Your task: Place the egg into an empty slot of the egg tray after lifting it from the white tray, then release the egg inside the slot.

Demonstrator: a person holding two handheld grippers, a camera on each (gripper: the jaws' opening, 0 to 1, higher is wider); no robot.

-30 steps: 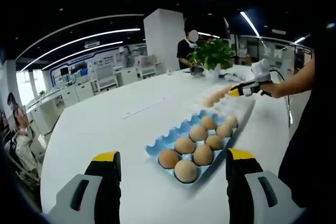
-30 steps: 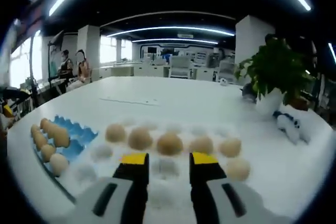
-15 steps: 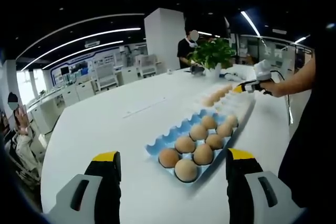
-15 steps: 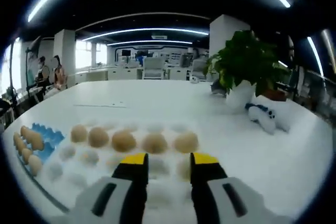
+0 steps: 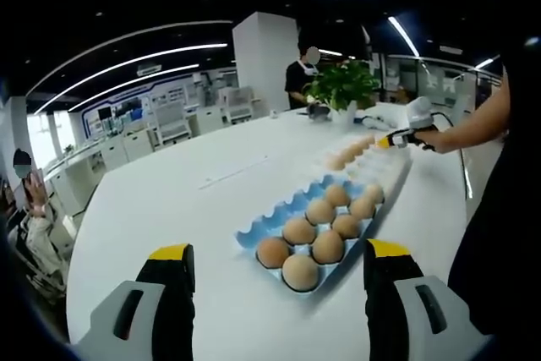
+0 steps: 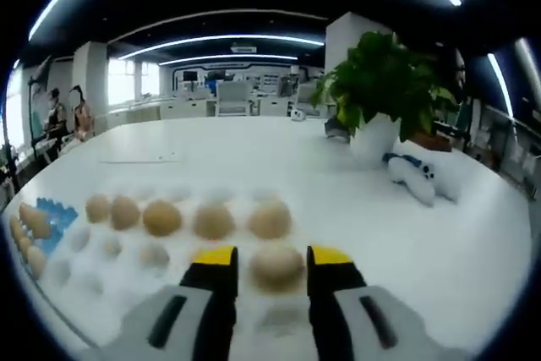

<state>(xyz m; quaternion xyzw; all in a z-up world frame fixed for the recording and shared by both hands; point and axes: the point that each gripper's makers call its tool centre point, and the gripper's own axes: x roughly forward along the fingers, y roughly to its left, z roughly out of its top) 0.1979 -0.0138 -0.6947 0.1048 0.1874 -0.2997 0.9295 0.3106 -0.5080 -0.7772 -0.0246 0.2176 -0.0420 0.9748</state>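
Note:
A blue egg tray [image 5: 270, 227] lies on the white table with several brown eggs [image 5: 300, 271] in its near slots. Behind it the white tray [image 5: 391, 172] carries more eggs. My left gripper [image 5: 279, 251] hangs open above the table in front of the blue tray, with nothing between its jaws. In the left gripper view my right gripper [image 5: 396, 138] is over the white tray's far end, held by a hand. In the right gripper view my right gripper [image 6: 272, 256] is open, and one egg [image 6: 275, 266] of the white tray [image 6: 110, 272] lies between its yellow tips.
A potted plant [image 6: 380, 90] and a white soft toy [image 6: 414, 182] stand on the table beyond the white tray. The blue egg tray [image 6: 34, 224] is at the far left of the right gripper view. A person [image 5: 300, 82] stands behind the table, and others sit at the room's edge.
The right gripper has travelled along the white tray toward the plant end and dropped lower, so an egg now lies between its tips. The left gripper has stayed put.

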